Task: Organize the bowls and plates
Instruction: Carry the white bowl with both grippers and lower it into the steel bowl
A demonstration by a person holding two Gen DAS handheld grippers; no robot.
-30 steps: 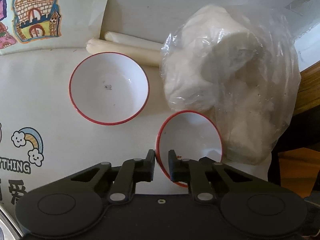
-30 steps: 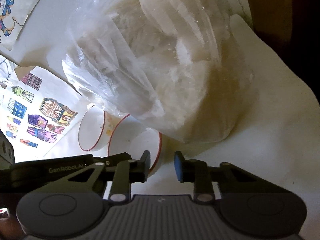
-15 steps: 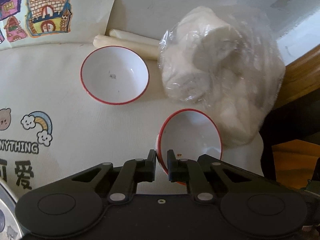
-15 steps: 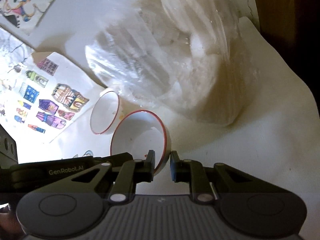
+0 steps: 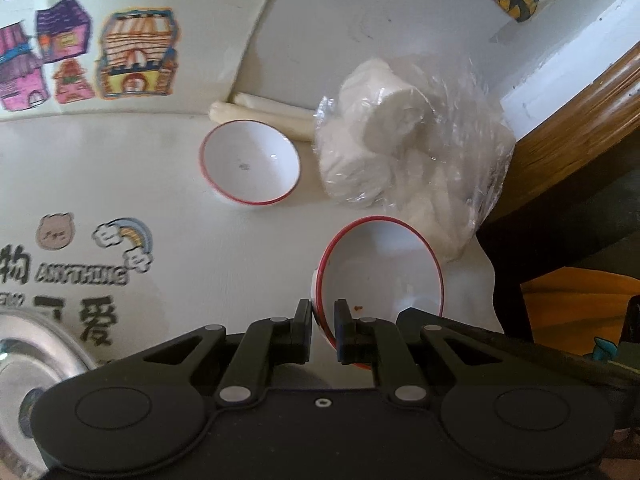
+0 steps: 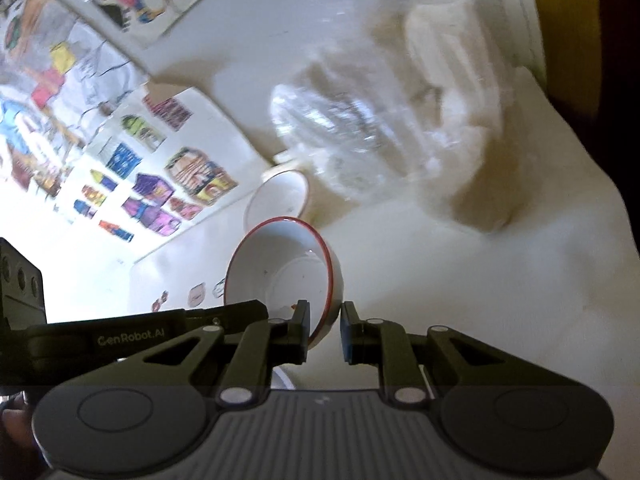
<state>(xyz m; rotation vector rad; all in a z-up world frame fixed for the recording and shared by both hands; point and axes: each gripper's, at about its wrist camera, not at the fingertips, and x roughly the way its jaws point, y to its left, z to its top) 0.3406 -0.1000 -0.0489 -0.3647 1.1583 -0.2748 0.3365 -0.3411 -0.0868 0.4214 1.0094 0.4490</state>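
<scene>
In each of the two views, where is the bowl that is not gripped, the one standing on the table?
Left wrist: free bowl left of centre, beside the plastic bag.
Right wrist: it sits mid-frame, behind the gripped bowl.
Shared landmark: the house stickers.

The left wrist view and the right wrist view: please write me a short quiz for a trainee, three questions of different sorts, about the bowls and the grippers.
1. True or false: the left gripper and the right gripper are both shut on the rim of the same held bowl.
2. What lies next to the free bowl, on its right in the left wrist view? A) a plastic bag of white rolls B) a kettle C) a stack of plates
3. Fill in the missing word: both bowls are white with a ___ rim.

Key: 1 true; 2 A; 3 red.
</scene>
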